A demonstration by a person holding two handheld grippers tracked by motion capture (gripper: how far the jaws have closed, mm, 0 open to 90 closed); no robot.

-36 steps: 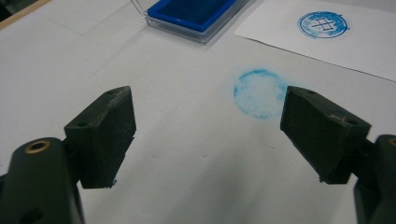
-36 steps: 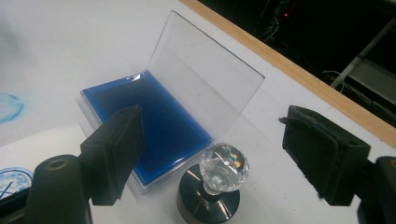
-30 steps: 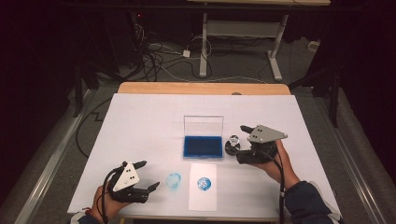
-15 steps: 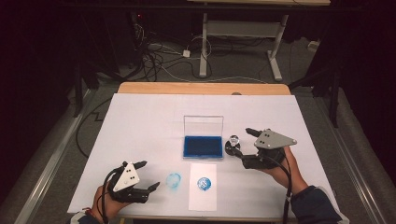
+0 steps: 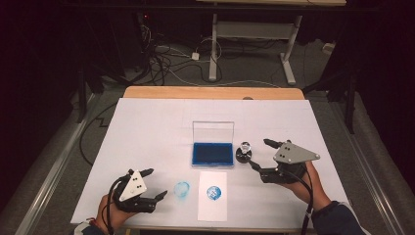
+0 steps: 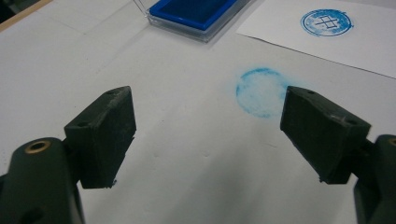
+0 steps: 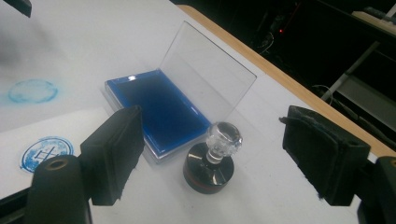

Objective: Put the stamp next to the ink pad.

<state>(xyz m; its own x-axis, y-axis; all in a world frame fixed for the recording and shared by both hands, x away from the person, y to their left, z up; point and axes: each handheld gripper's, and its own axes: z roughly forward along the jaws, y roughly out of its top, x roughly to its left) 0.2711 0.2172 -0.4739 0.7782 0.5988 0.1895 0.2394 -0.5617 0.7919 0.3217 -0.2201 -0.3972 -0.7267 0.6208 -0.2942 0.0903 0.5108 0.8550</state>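
the room behind the table is dark, with cables on the floor and the legs of a second table at 12 o'clock. the work surface is a white sheet [image 5: 156, 127] laid over a wooden table [image 5: 210, 92], whose bare edge shows at the far side.

an ink pad [image 5: 212, 152] sits near the centre of the sheet, its blue pad exposed and its clear lid [image 5: 213, 131] standing upright at its 12 o'clock edge. a stamp [image 5: 243, 152] with a clear knob and a dark round base stands upright just beside the ink pad, at its 3 o'clock. a white paper [image 5: 213, 195] lies at 6 o'clock from the ink pad and carries a round blue stamp mark [image 5: 214, 192]. a fainter blue ink smudge [image 5: 182, 189] lies on the sheet at 9 o'clock from the paper.

the right gripper [image 5: 258, 154] is held at 3 o'clock from the stamp, near it but apart. its jaws are released and wide apart, and they grasp nothing. in the right gripper view the stamp [image 7: 212, 156] stands between the lines of the two jaws, farther off, clear of both.

the left gripper [image 5: 154, 184] rests near the front edge, at 9 o'clock from the ink smudge. its jaws are released and spread, with bare sheet between them.
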